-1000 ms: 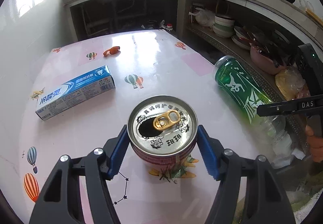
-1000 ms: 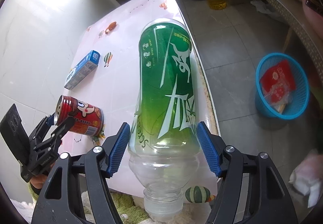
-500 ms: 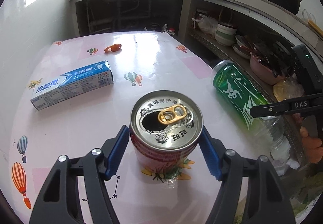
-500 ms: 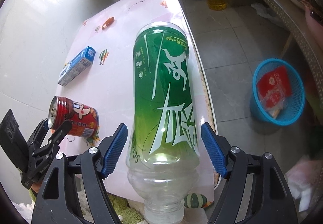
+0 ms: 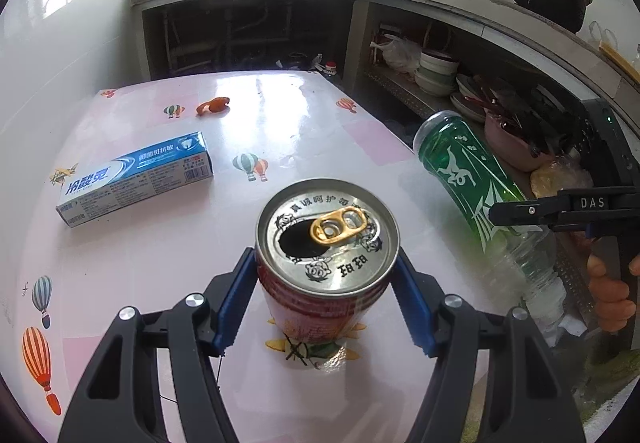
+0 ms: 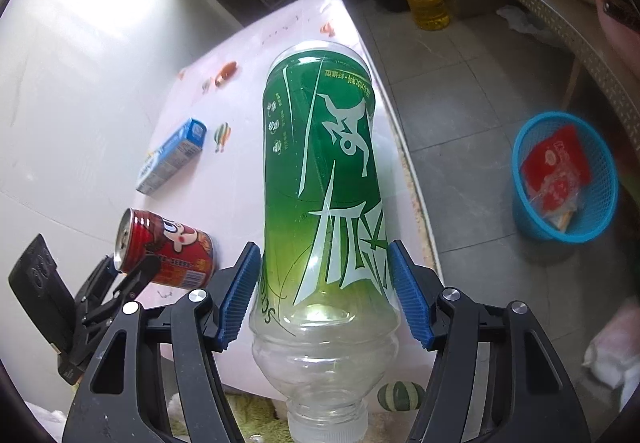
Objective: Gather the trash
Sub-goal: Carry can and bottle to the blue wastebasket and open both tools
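Around the table [image 5: 168,263] we count one can [image 5: 326,263], one bottle [image 6: 324,203], one toothpaste box [image 5: 134,179] and one orange scrap [image 5: 212,106] on it; one basket [image 6: 600,219] beside it.

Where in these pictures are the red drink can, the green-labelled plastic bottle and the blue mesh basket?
red drink can [image 5: 326,239], left wrist view, silver lid
green-labelled plastic bottle [image 6: 324,179], right wrist view, label
blue mesh basket [image 6: 600,179], right wrist view, wall

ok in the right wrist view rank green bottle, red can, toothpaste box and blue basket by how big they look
1. green bottle, though nearness to the camera inflates it
2. blue basket
3. red can and toothpaste box look about alike, so unranked
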Motion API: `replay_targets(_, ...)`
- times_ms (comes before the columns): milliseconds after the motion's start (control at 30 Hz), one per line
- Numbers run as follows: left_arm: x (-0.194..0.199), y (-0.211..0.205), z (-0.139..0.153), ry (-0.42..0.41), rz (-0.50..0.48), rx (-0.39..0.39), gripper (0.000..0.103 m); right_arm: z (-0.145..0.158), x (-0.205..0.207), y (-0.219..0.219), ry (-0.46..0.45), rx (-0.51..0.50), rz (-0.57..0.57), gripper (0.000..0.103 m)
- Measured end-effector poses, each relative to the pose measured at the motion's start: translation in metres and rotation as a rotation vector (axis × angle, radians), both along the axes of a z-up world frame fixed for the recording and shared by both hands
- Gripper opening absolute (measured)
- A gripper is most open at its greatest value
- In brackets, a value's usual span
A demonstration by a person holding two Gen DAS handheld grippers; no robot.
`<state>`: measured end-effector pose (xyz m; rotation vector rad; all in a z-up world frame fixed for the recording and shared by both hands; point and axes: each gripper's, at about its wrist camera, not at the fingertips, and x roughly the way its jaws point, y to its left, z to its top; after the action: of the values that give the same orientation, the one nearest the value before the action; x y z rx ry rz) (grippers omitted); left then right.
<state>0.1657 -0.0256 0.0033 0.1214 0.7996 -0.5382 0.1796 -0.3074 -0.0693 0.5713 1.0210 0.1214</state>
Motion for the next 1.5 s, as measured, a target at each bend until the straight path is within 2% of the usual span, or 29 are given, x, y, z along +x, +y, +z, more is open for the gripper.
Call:
replay_targets(133,0.004,-0.019,0.013,0.001,-0.056,-0.031,0.065,0.015,-0.016,-0.036,-0.052,0.023,-0.091,0.062)
replay_targets(233,0.009,-0.041,0.024,0.013,-0.110,-0.065,0.065,0.024,-0.040,-0.079,-0.074,0.006,-0.221,0.062)
replay_targets(333,0.014,-0.075,0.036,0.018,-0.201,-0.103,0.065,0.020,-0.066,-0.121,-0.061,0.024,-0.357,0.062)
replay_targets(467,0.021,-0.131,0.042,0.069,-0.331,-0.114,0.065,-0.010,-0.099,-0.165,0.011,0.109,-0.515,0.062)
replay_targets(600,0.030,-0.196,0.034,0.163,-0.438,-0.078,0.065,-0.059,-0.118,-0.189,0.082,0.262,-0.592,0.062)
replay_targets(733,0.050,-0.262,0.009,0.329,-0.493,-0.015,0.065,-0.105,-0.108,-0.205,0.161,0.368,-0.618,0.062)
replay_targets(800,0.059,-0.290,-0.003,0.366,-0.515,-0.003,0.065,-0.125,-0.094,-0.217,0.207,0.390,-0.633,0.062)
replay_targets(933,0.071,-0.348,-0.027,0.350,-0.523,0.071,0.065,-0.145,-0.061,-0.244,0.249,0.356,-0.676,0.064)
replay_targets(967,0.075,-0.363,-0.033,0.345,-0.521,0.080,0.065,-0.149,-0.051,-0.252,0.256,0.317,-0.704,0.065)
replay_targets(1000,0.081,-0.376,-0.038,0.340,-0.511,0.085,0.067,-0.152,-0.042,-0.261,0.251,0.279,-0.728,0.072)
replay_targets(1033,0.084,-0.386,-0.042,0.313,-0.492,0.089,0.071,-0.153,-0.033,-0.268,0.242,0.221,-0.745,0.076)
replay_targets(1100,0.087,-0.390,-0.044,0.240,-0.458,0.094,0.074,-0.156,-0.024,-0.272,0.259,0.103,-0.772,0.076)
replay_targets(1133,0.088,-0.389,-0.044,0.230,-0.450,0.093,0.074,-0.157,-0.022,-0.270,0.265,0.072,-0.776,0.076)
replay_targets(1267,0.085,-0.356,-0.032,0.254,-0.447,0.017,0.074,-0.149,-0.035,-0.244,0.208,-0.004,-0.757,0.076)
replay_targets(1500,0.071,-0.282,0.003,0.241,-0.396,-0.096,0.074,-0.145,-0.079,-0.202,0.213,-0.077,-0.715,0.076)
